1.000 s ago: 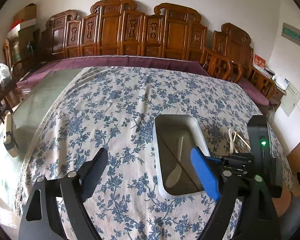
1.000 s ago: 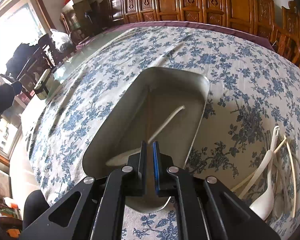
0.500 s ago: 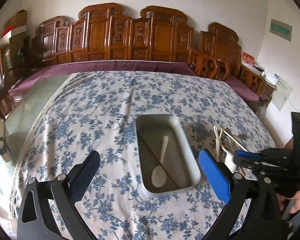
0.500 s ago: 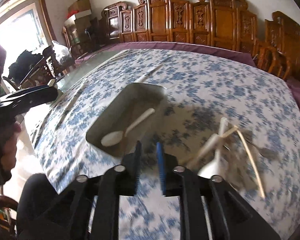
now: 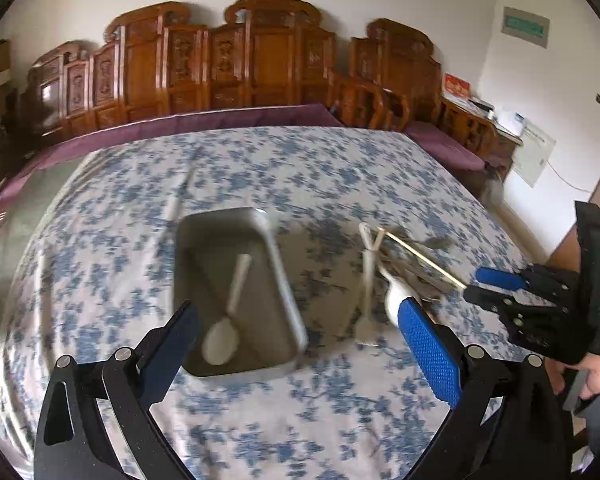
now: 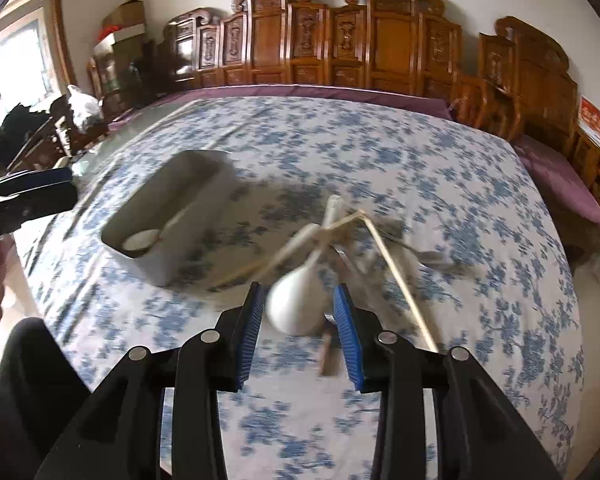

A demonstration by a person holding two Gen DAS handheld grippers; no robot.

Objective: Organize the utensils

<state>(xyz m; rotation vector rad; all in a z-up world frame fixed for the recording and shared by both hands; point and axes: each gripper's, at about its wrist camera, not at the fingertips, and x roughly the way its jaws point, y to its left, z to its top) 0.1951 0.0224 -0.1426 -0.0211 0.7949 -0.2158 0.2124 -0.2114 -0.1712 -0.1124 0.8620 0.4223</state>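
One white spoon point(image 5: 226, 316) lies in the grey tray point(image 5: 278, 264) on the blue-flowered tablecloth point(image 5: 260, 168); carved wooden chairs point(image 5: 260, 60) line the white wall beyond. Right of the tray, loose utensils point(image 6: 340, 240) lie heaped. Left gripper point(image 5: 300, 344) gapes wide, empty. Right gripper point(image 6: 298, 312), jaws just opening, frames a white ladle point(image 6: 296, 304) untouched.

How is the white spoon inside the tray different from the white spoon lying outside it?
The spoon in the tray lies alone in the grey tray, nothing touching it. The outside spoon lies on the flowery tablecloth in a jumble with chopsticks and other utensils. The right gripper frames the outside spoon's bowl with its jaws apart, just opened, not pressing; no gripper is at the tray spoon. Both look white, with rounded bowls.
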